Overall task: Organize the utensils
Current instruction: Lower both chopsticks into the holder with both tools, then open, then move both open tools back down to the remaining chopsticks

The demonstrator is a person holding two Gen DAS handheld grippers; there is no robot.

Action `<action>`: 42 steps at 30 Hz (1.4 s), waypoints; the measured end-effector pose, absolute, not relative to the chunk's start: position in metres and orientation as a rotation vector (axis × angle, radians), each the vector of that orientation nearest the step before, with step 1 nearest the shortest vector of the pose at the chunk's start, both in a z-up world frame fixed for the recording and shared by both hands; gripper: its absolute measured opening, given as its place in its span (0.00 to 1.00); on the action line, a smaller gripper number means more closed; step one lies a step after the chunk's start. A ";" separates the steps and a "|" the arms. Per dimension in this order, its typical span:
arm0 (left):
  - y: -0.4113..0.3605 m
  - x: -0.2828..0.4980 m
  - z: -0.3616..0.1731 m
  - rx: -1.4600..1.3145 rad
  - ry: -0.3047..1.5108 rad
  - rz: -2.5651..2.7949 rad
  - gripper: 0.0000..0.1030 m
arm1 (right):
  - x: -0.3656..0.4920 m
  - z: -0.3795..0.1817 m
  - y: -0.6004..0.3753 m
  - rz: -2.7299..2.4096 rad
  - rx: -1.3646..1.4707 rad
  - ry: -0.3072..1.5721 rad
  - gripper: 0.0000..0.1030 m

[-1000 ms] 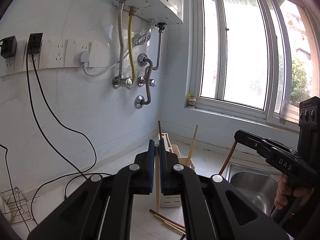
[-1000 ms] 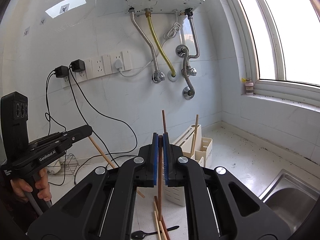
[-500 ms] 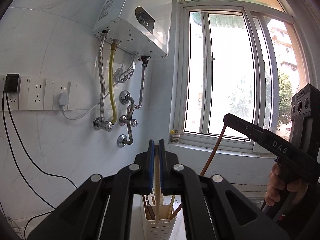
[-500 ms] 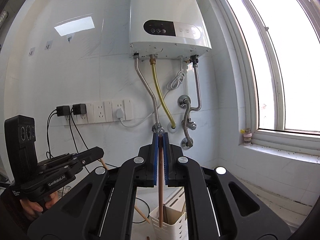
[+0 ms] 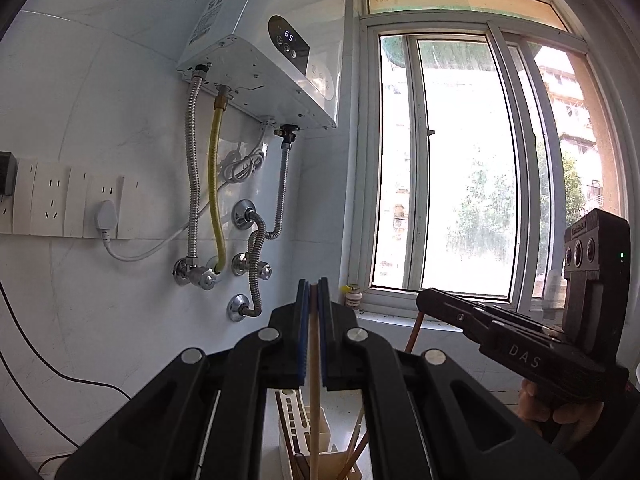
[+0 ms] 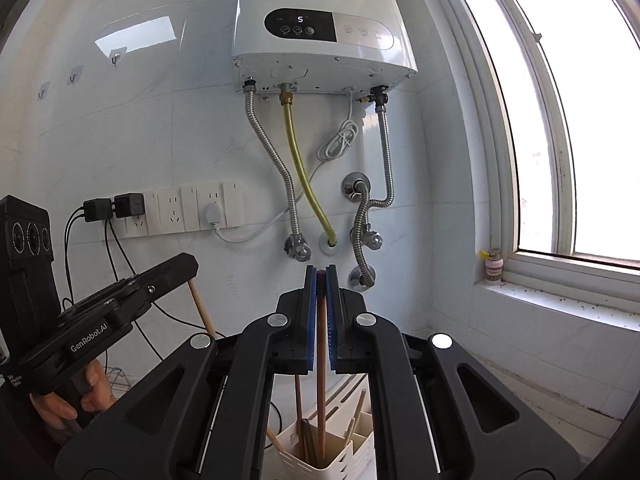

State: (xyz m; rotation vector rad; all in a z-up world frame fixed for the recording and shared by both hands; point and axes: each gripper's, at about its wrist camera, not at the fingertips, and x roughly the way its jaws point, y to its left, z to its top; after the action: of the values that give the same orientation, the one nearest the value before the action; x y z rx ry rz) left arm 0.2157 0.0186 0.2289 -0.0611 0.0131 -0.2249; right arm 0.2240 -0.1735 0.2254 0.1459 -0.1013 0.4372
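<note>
My left gripper (image 5: 314, 285) is shut on a pale wooden chopstick (image 5: 314, 400) that hangs down into the white utensil holder (image 5: 320, 462) below. My right gripper (image 6: 321, 272) is shut on a reddish-brown chopstick (image 6: 321, 392) whose lower end is inside the same holder (image 6: 328, 460). Several other chopsticks stand in the holder. The right gripper shows in the left wrist view (image 5: 424, 302), with its chopstick (image 5: 414, 330) slanting down. The left gripper shows in the right wrist view (image 6: 190, 266), with its chopstick (image 6: 202, 310) slanting down.
A white water heater (image 6: 320, 36) hangs on the wall with metal and yellow hoses (image 6: 308, 184) below it. Wall sockets with plugs and black cables (image 6: 120, 240) are at the left. A window (image 5: 460, 184) and its sill with a small bottle (image 6: 493, 267) are at the right.
Both grippers have risen and tilted up over the holder. The chopsticks, held above the counter a second ago, now point down into the holder. The loose chopsticks and spoon on the counter are out of sight.
</note>
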 end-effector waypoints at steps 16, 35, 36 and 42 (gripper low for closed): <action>0.014 0.251 0.199 -0.052 0.102 -0.234 0.04 | 0.259 0.200 -0.170 0.437 0.166 0.036 0.04; 0.027 0.260 0.156 -0.056 0.270 -0.221 0.04 | 0.268 0.174 -0.165 0.492 0.202 0.145 0.12; 0.028 0.260 0.156 -0.059 0.273 -0.220 0.04 | 0.267 0.173 -0.164 0.492 0.193 0.145 0.13; 0.034 0.255 0.155 -0.066 0.279 -0.210 0.23 | 0.253 0.173 -0.163 0.514 0.174 0.119 0.31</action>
State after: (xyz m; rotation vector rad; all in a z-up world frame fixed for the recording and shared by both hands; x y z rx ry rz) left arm 0.2550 0.0344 0.1546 -0.0658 0.2794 -0.2105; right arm 0.2532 -0.1632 0.1727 0.1737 0.1193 0.5141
